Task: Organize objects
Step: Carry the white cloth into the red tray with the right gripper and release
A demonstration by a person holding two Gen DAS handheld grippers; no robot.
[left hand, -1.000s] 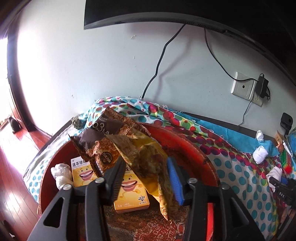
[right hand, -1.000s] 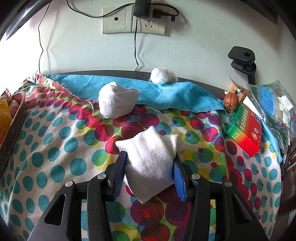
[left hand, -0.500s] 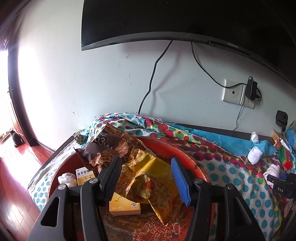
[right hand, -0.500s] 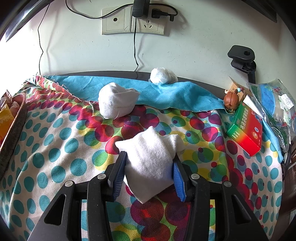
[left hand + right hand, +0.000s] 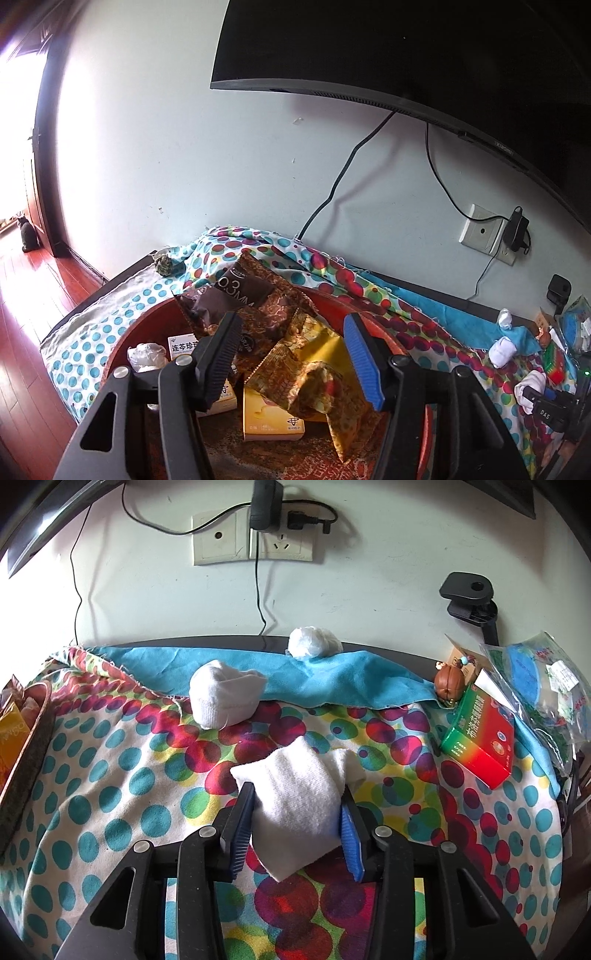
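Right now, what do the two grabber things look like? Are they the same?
Nearly the same. The left gripper and the right gripper both have matte black plastic frames with triangular cut-outs, round silver screws at the joints, and long ribbed jaws. On the right gripper both ribbed pads are bright blue; on the left gripper one looks blue and the other dark. No sleeves or hands show.

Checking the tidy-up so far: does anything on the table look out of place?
Yes. A rolled white sock and a white wad lie loose on the cloths, outside the red basket. Another white sock sits between the right gripper's pads.
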